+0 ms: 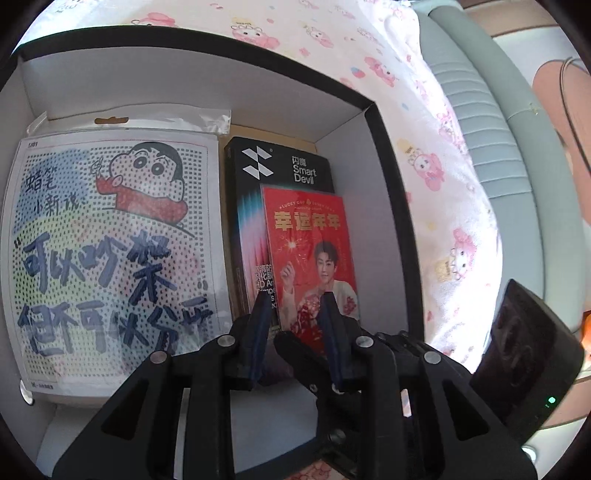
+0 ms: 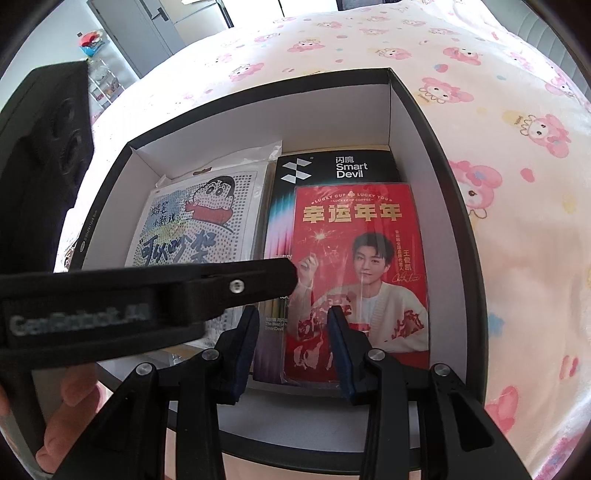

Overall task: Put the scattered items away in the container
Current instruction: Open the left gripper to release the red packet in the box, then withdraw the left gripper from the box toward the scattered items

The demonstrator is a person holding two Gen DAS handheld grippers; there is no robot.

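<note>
Box holds 3 items | red card atop | left claw empty, parted | right claw empty, parted

A black box with white inner walls sits open on the bed. Inside, on the left, a cartoon bead-art sheet in a clear sleeve lies flat. Just beside it on the right lies a black "Smart Devil" package, with a red photo card lying flat on top of it.

Pink cartoon-print bedsheet, grey padded headboard, grey cabinet
</note>
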